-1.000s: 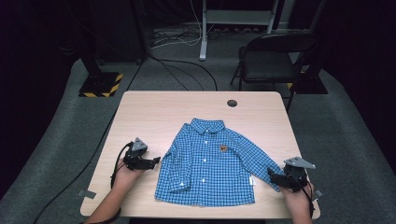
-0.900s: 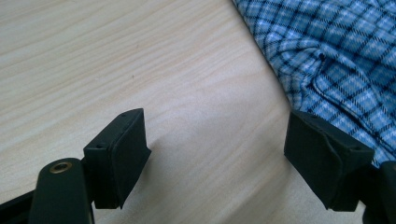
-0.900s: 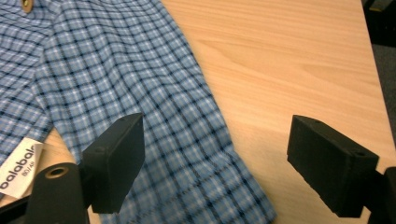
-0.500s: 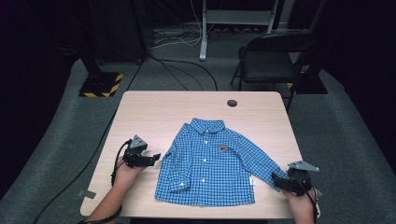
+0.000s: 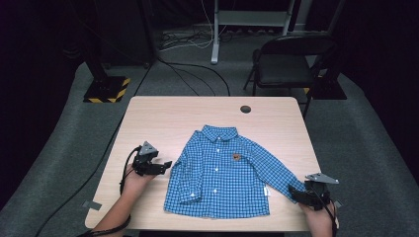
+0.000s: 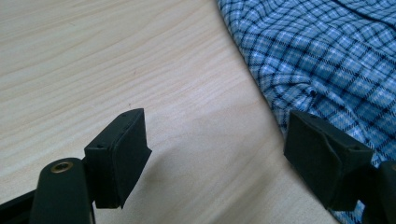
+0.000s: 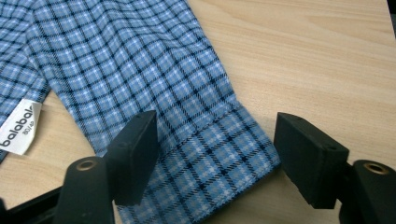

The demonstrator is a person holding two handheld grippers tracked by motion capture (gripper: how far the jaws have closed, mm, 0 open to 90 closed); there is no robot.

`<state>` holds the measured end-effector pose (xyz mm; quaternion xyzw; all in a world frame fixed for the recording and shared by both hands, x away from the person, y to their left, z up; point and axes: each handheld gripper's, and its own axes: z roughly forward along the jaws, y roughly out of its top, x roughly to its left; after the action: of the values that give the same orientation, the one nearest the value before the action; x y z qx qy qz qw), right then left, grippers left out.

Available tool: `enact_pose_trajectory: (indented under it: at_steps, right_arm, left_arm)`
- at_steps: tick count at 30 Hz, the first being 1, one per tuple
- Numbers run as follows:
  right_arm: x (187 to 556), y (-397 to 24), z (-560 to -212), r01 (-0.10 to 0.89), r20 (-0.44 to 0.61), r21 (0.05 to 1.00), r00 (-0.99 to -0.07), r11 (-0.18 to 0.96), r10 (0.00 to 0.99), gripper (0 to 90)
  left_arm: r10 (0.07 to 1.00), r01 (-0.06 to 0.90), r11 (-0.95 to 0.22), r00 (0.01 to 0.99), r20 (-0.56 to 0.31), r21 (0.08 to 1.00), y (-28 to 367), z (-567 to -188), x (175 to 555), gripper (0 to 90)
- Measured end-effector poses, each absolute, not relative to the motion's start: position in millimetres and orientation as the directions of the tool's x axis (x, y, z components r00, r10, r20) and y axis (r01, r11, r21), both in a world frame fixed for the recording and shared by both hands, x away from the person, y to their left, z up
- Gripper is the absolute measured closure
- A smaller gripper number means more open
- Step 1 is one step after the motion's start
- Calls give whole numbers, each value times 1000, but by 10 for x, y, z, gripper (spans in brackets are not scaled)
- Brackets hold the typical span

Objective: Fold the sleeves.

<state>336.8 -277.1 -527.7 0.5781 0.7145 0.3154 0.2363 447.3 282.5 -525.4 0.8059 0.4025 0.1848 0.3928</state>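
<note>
A small blue checked shirt [image 5: 225,170] lies flat and face up on the wooden table [image 5: 207,116], collar toward the far side. My left gripper [image 5: 165,165] is open just left of the shirt's left sleeve; in the left gripper view the sleeve [image 6: 327,60] lies to the right, with bare wood between the jaws. My right gripper [image 5: 292,190] is open at the end of the right sleeve. In the right gripper view the cuff [image 7: 210,163] lies between the two black jaws, which stand wide apart over it. A white label [image 7: 18,126] pokes out from the shirt's side seam.
A dark round hole [image 5: 245,109] sits near the table's far edge. Behind the table stand a black chair [image 5: 289,59], a stand base with yellow-black tape [image 5: 106,89] and cables on the grey floor. Bare wood surrounds the shirt.
My right gripper has dropped toward the near edge and reached the sleeve cuff. My left gripper has crept slightly right toward the left sleeve. The shirt has not moved.
</note>
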Motion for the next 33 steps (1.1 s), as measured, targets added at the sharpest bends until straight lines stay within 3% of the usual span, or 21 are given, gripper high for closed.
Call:
enact_pose_trajectory:
  at_steps: [10, 15, 18, 26, 33]
  right_arm:
    - [3361, -2760, -5253, 670, 46, 728, -260, 146, 965, 511]
    - [3326, -2778, -5181, 634, 57, 762, -274, 136, 960, 680]
    - [3309, -2795, -5157, 621, 83, 776, -278, 113, 957, 737]
    - [3285, -2800, -5113, 592, 70, 797, -286, 119, 956, 784]
    - [3244, -2712, -5028, 510, -1, 844, -310, 167, 951, 785]
  left_arm:
    - [791, 506, -372, 612, -19, 778, 2812, -5262, 4476, 213]
    - [789, 504, -376, 614, -16, 778, 2803, -5265, 4476, 214]
    - [789, 502, -377, 614, -14, 778, 2805, -5260, 4474, 214]
    - [789, 504, -378, 614, -15, 777, 2802, -5264, 4475, 216]
    - [787, 507, -381, 616, -16, 773, 2792, -5276, 4470, 217]
